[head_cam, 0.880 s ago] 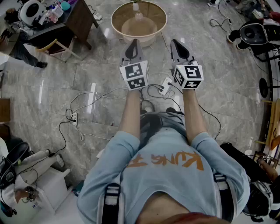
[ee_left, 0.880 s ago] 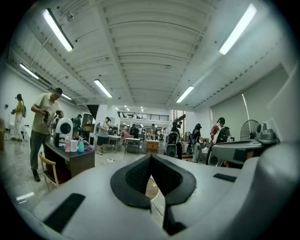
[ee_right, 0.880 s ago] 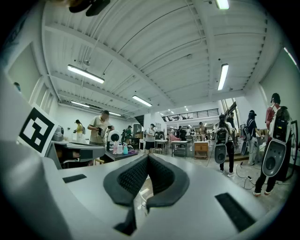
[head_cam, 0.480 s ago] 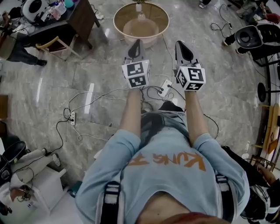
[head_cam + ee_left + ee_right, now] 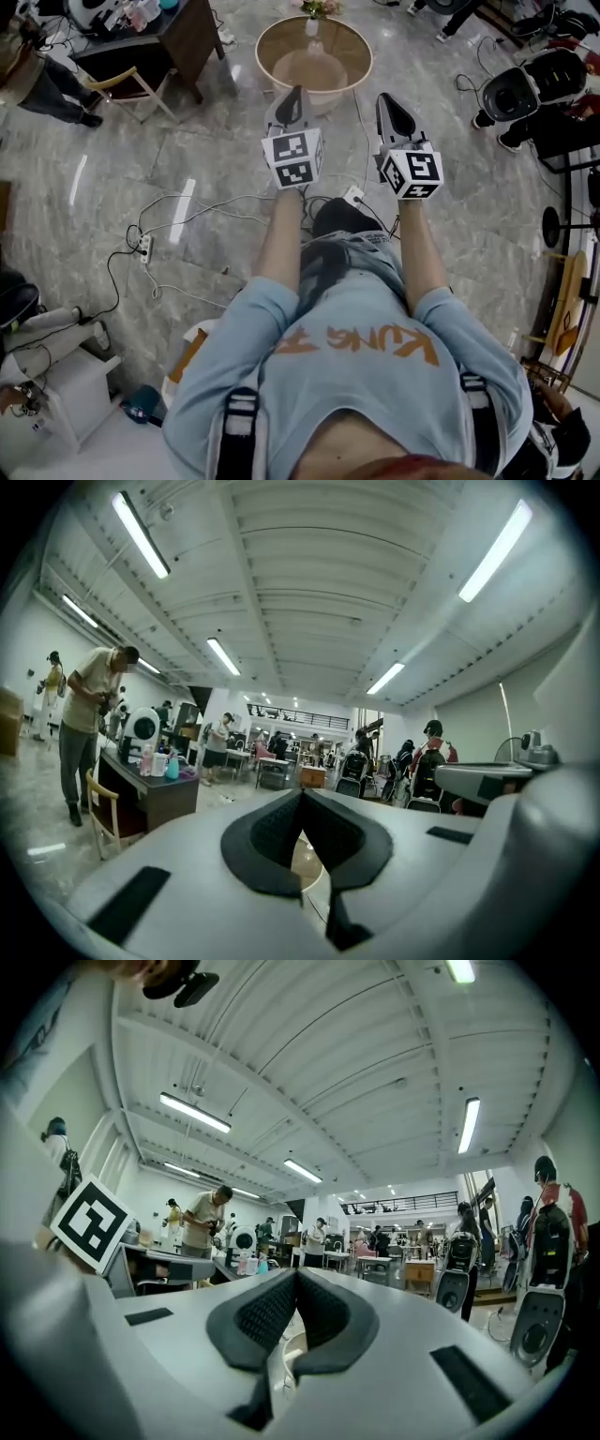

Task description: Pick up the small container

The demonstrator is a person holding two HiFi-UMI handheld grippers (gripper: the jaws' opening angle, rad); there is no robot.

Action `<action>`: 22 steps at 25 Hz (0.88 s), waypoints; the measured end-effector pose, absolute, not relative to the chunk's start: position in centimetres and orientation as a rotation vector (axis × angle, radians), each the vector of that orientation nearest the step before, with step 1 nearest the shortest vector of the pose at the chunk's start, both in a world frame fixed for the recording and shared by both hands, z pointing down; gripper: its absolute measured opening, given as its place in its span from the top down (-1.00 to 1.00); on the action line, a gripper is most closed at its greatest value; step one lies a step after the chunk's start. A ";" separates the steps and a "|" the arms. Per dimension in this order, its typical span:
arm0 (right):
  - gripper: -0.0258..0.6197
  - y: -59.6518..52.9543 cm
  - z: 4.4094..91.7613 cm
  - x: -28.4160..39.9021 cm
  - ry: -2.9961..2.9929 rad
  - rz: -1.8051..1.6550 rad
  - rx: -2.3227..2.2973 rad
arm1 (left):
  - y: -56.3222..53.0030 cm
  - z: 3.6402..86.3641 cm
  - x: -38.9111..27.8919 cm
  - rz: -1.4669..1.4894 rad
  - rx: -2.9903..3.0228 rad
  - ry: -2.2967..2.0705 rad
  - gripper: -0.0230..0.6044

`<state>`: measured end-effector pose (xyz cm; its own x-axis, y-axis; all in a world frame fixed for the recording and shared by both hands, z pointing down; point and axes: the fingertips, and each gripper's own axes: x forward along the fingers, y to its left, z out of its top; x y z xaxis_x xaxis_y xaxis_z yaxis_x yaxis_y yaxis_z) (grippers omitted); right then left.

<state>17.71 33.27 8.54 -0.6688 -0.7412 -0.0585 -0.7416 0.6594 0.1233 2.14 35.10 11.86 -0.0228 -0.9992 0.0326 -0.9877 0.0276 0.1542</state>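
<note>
A round tan table (image 5: pixel 265 42) stands on the marble floor ahead of me. At its far edge is a small white container (image 5: pixel 312 27) with flowers in it; a pale shape (image 5: pixel 314 66) shows on the tabletop nearer me, and I cannot tell what it is. My left gripper (image 5: pixel 293 95) and right gripper (image 5: pixel 385 99) are held side by side at chest height, pointing at the table, short of it. In the left gripper view the left gripper (image 5: pixel 302 795) is shut with nothing held. The right gripper (image 5: pixel 295 1275) is shut and empty too.
A dark desk (image 5: pixel 183 33) with a wooden chair (image 5: pixel 127 89) stands at the upper left. Cables and a power strip (image 5: pixel 142 246) lie on the floor at my left, another strip (image 5: pixel 353 196) near my feet. Black equipment (image 5: pixel 511 94) sits at the right. People stand in the hall.
The view has moved forward over the floor: the round table is nearer and the floor cables have slid back. Both grippers keep the same shut pose.
</note>
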 end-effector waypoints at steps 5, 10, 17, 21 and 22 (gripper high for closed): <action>0.88 32.4 9.3 15.6 2.890 0.231 -1.218 | 34.3 12.0 -1.6 -0.219 1.986 -2.186 0.85; 0.88 29.6 9.4 14.5 2.909 0.294 -1.179 | 31.3 11.9 -1.5 -0.195 2.019 -2.181 0.85; 0.88 23.6 10.0 11.8 2.931 0.412 -1.159 | 24.9 12.5 -3.5 -0.146 2.028 -2.191 0.85; 0.88 17.9 11.8 9.2 2.989 0.413 -1.112 | 18.5 14.8 -4.5 -0.094 2.006 -2.160 0.85; 0.88 16.2 12.4 8.9 3.006 0.368 -1.097 | 16.9 15.3 -4.7 -0.091 1.986 -2.155 0.85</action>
<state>8.93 16.19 12.43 -0.7651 -0.6439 -0.0036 -0.6258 0.7421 0.2401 -4.66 16.93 15.31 -0.0705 -0.9913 0.1111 -0.9784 0.0904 0.1858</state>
